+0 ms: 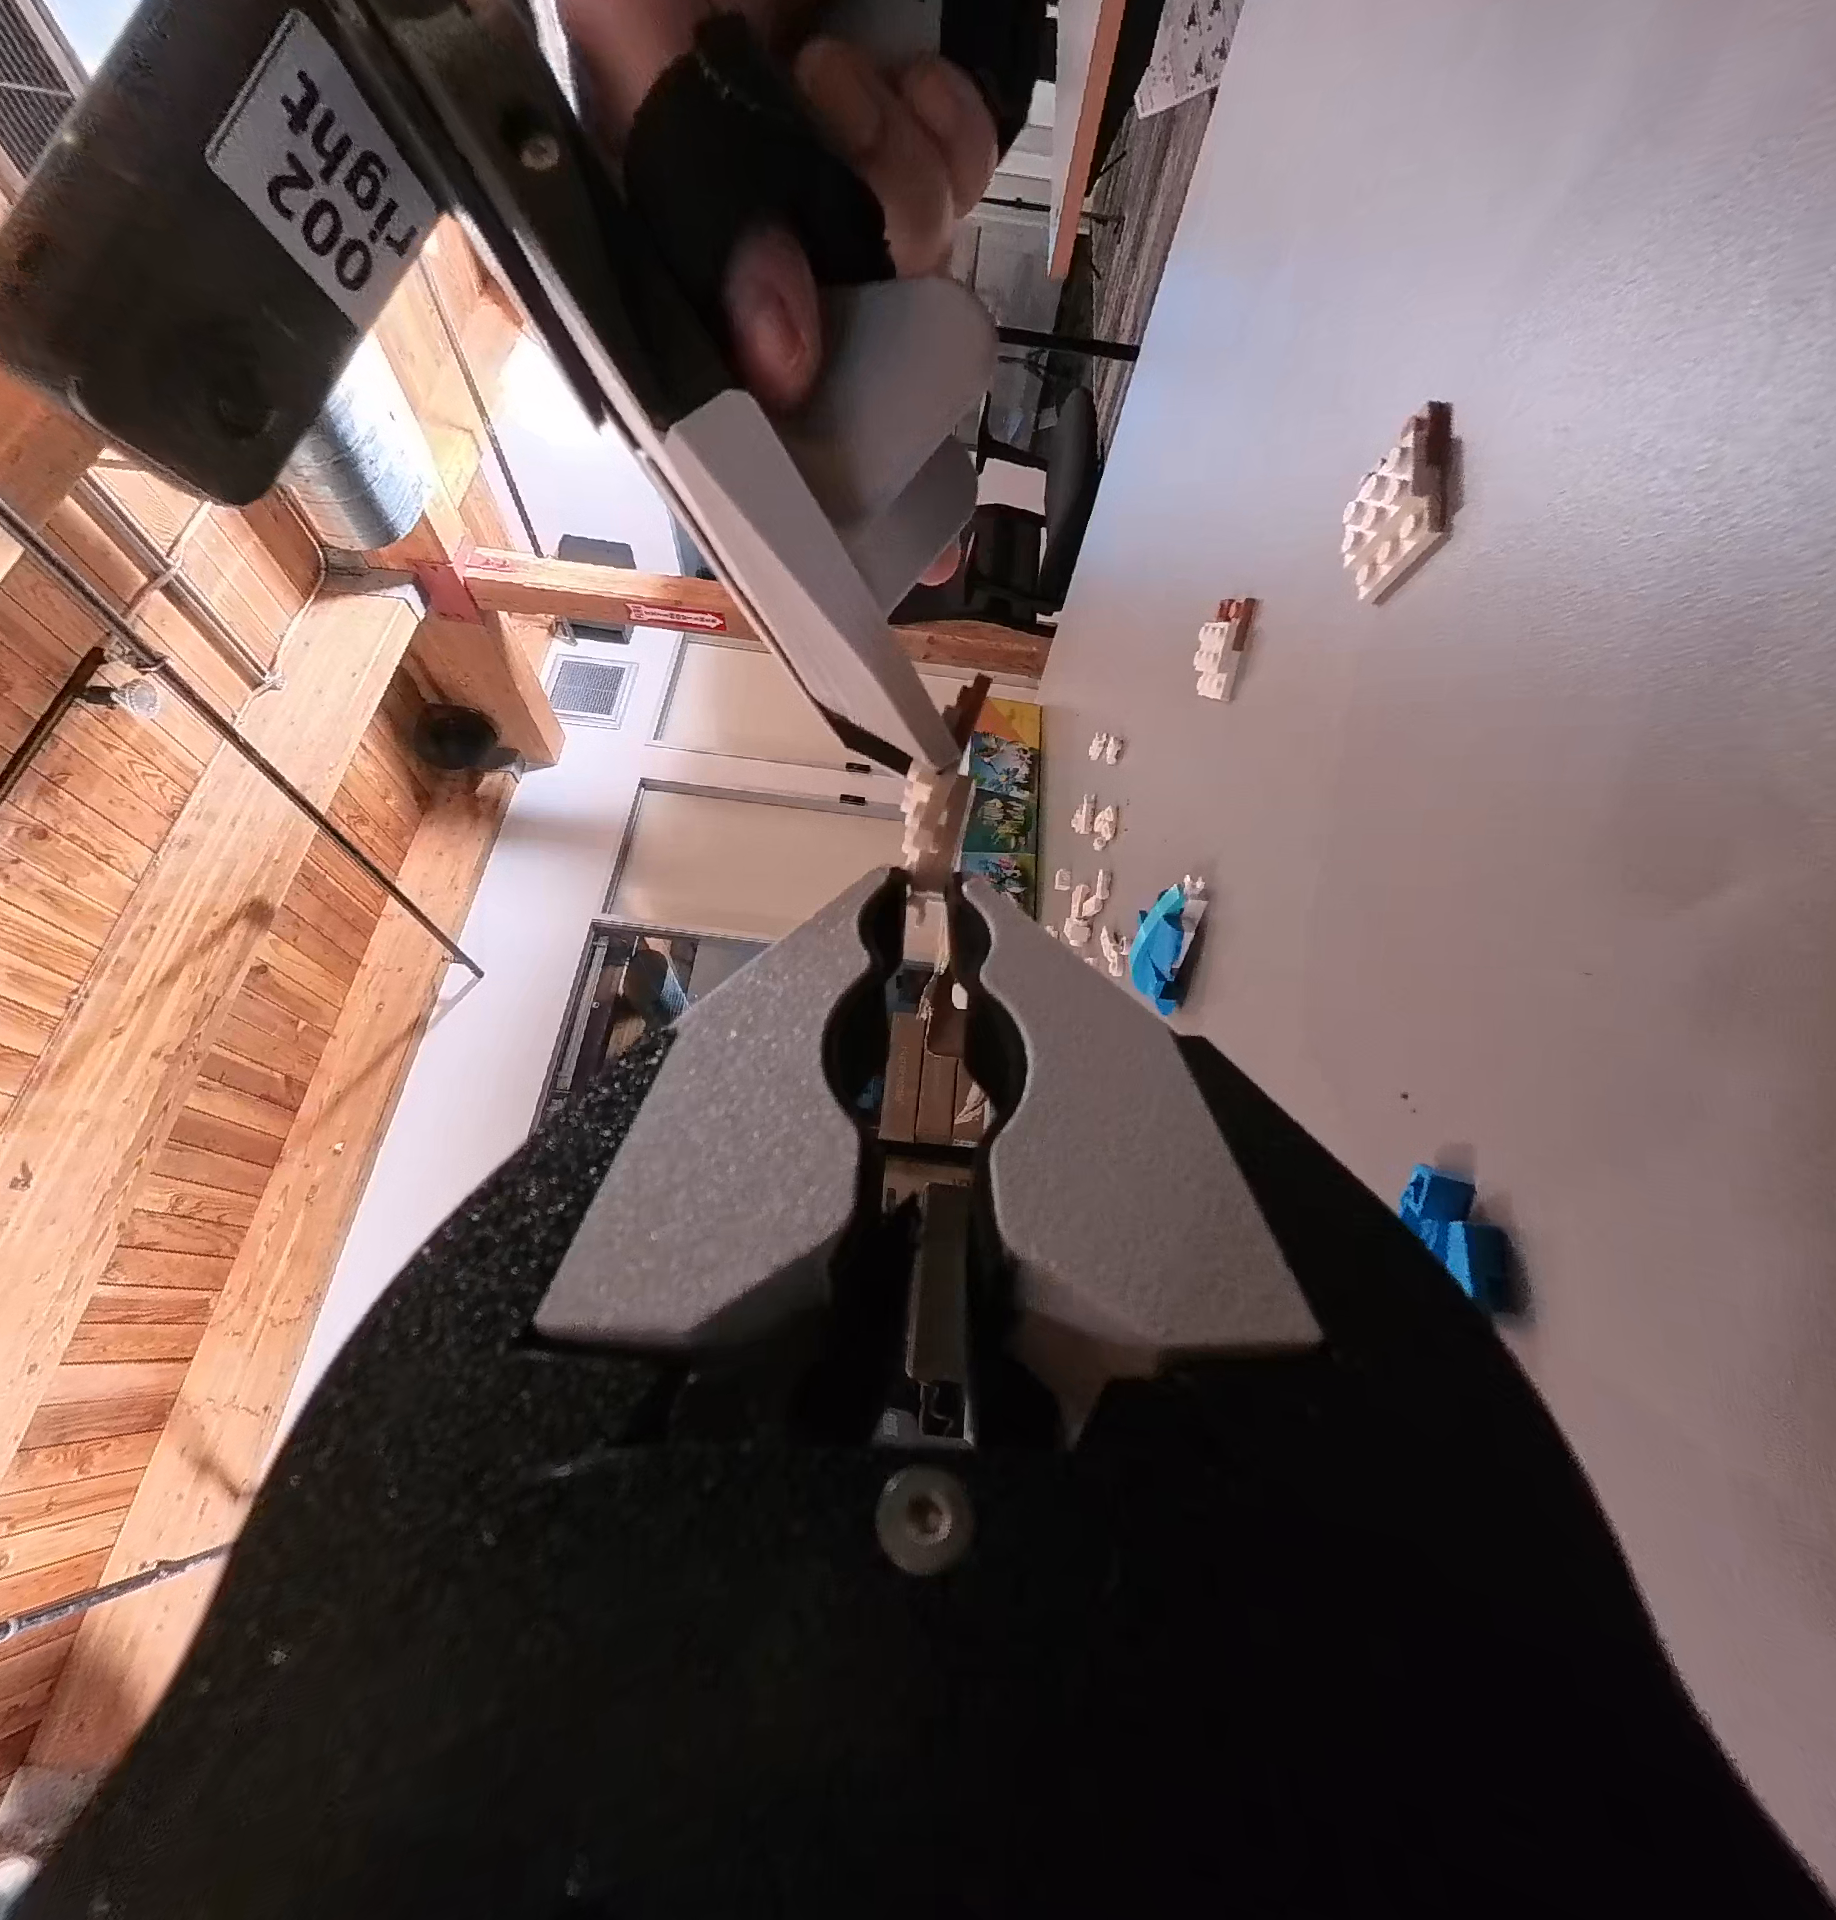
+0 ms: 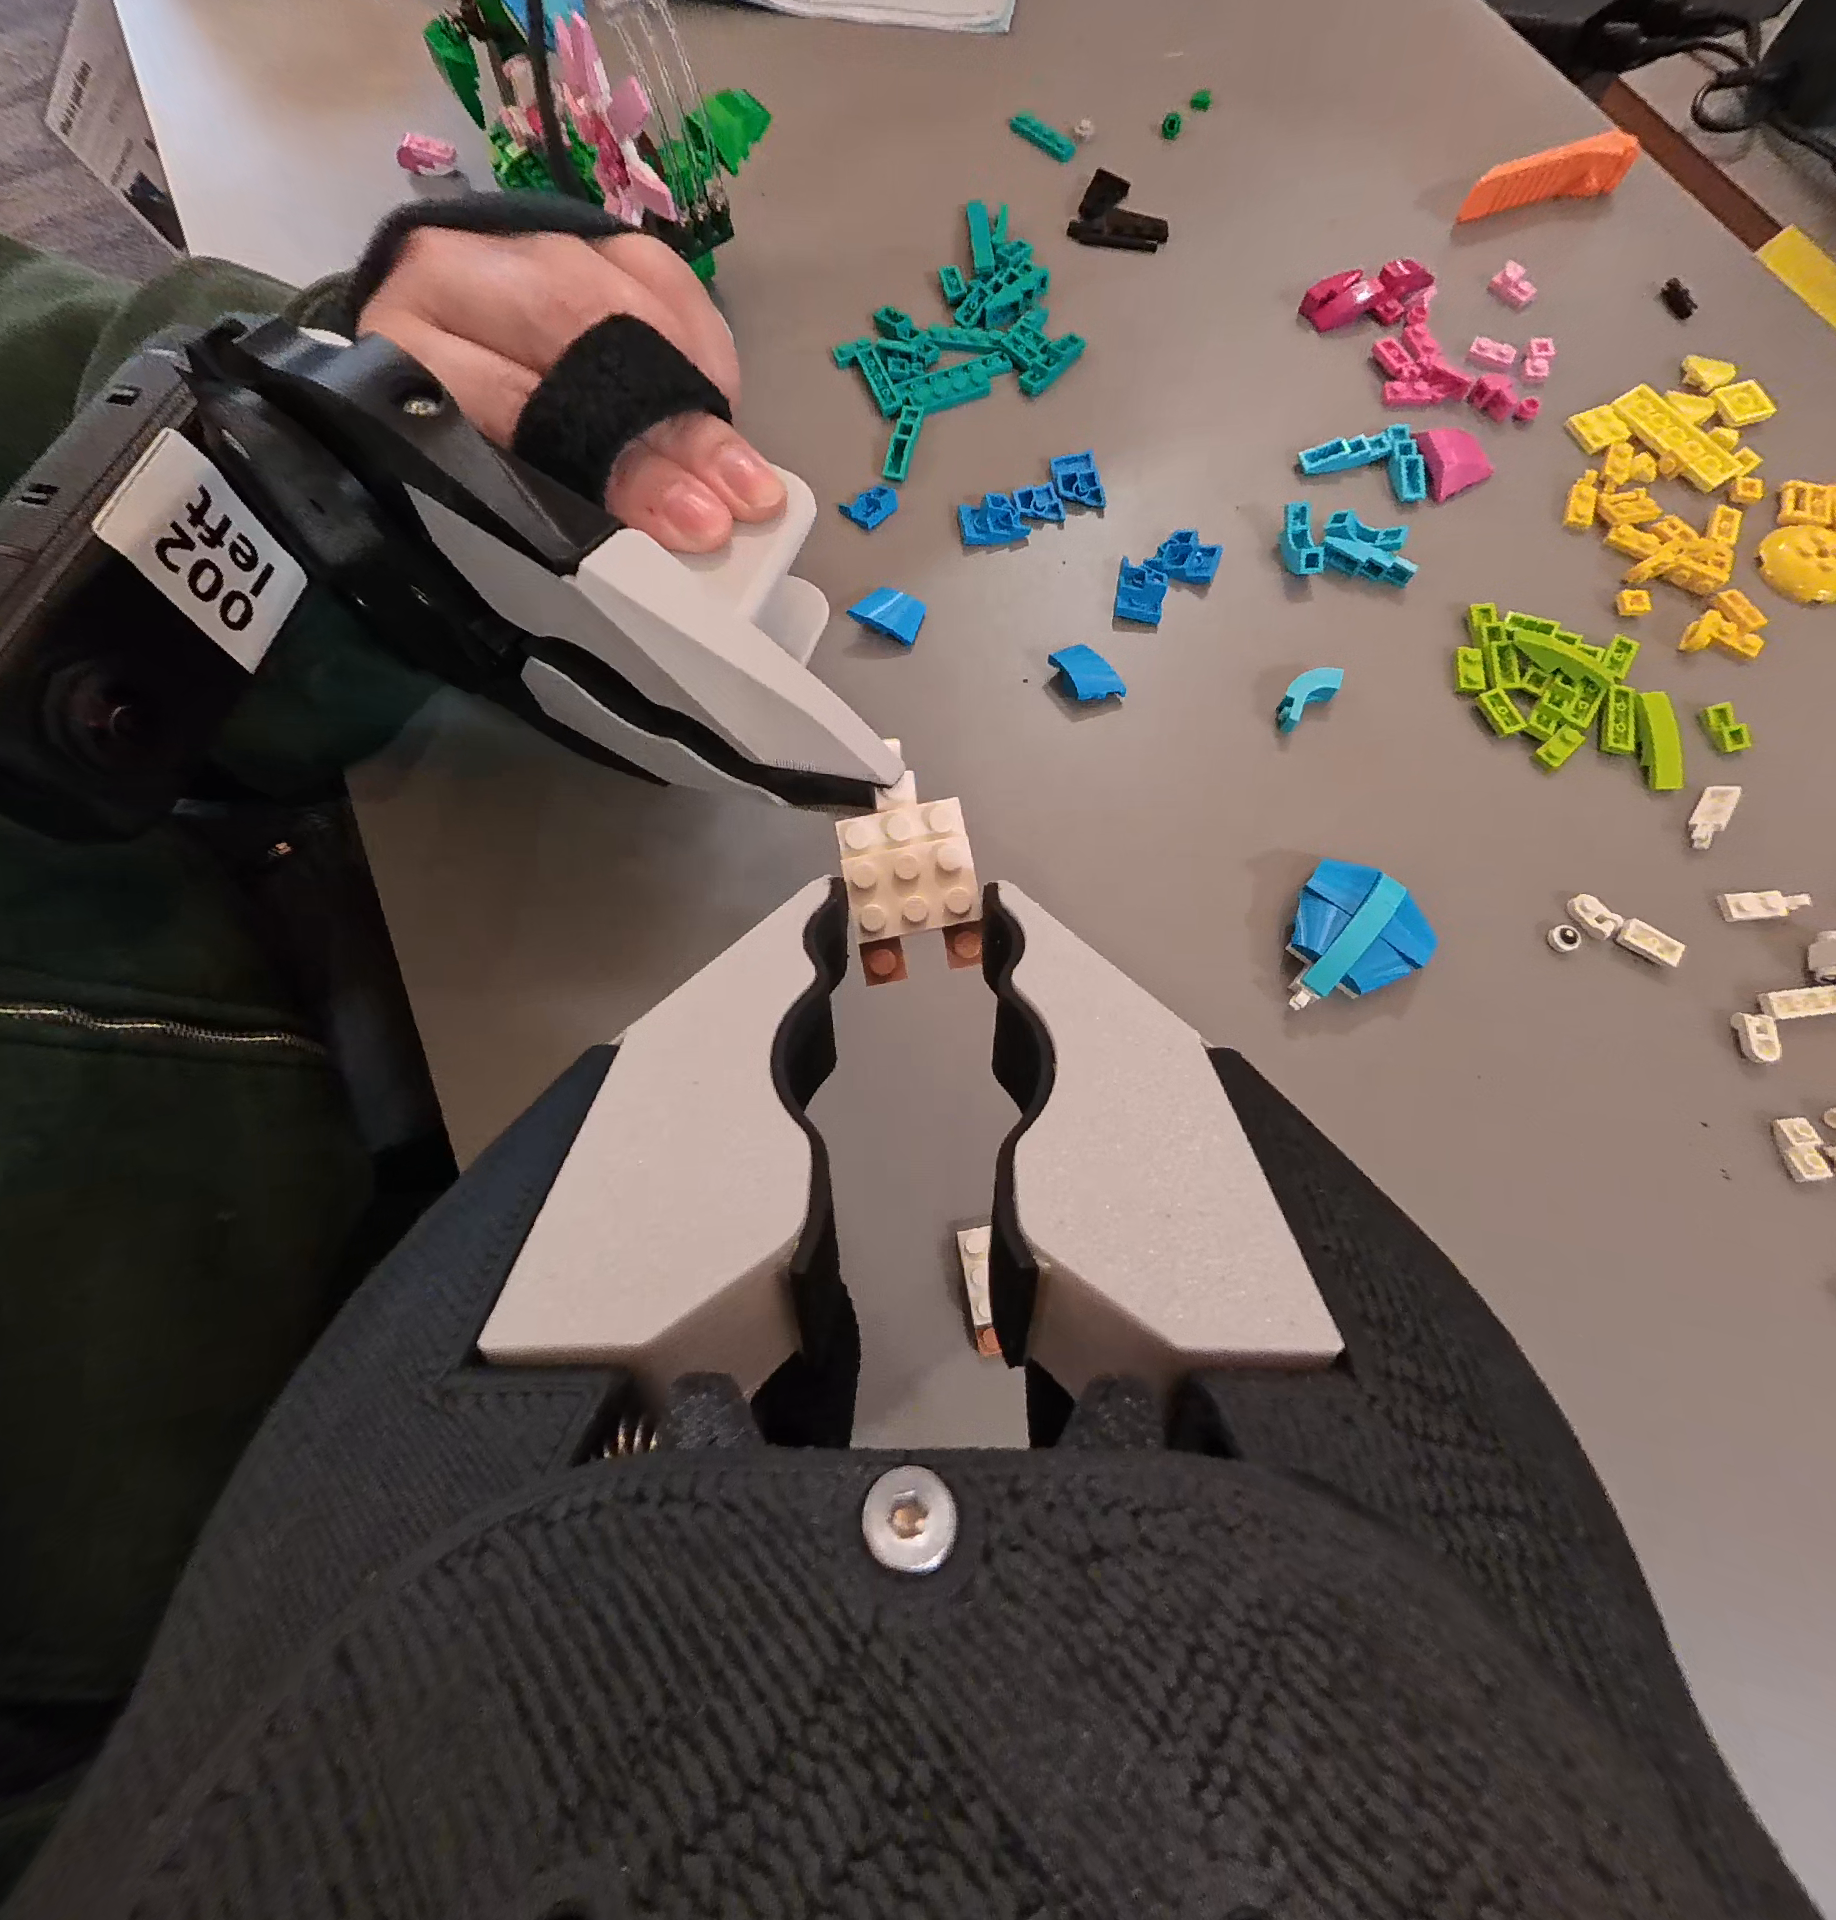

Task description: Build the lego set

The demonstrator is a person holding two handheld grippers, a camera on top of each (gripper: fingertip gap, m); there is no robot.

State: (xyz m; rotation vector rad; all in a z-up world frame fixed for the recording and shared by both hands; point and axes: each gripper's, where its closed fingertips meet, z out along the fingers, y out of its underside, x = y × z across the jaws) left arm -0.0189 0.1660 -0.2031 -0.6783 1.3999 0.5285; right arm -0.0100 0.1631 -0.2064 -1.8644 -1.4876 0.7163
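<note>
A small white brick assembly [image 2: 909, 862] with two brown plates [image 2: 883, 961] at its near end is held in the air above the grey table [image 2: 1153, 1091]. My right gripper [image 2: 914, 904] is shut on its two sides. My left gripper [image 2: 888, 790] comes in from the left and is shut on a small white piece at the assembly's far end. In the left wrist view the assembly [image 1: 935, 821] shows edge-on, pinched between my left gripper's [image 1: 929, 899] pads, with the right gripper [image 1: 935, 764] on its other end.
Sorted brick piles lie on the table: teal [image 2: 955, 332], blue [image 2: 1049, 499], pink [image 2: 1433, 353], yellow [image 2: 1683, 488], lime [image 2: 1558, 675], white [image 2: 1807, 997]. A blue domed build [image 2: 1361, 930] lies to the right. A flower model [image 2: 602, 114] stands at the back. A white-and-brown plate build [image 1: 1397, 514] lies apart. Left and right tips are no more than a few centimetres apart. The flower model [image 2: 602, 114] is about 30 cm from both grippers' fingertips.
</note>
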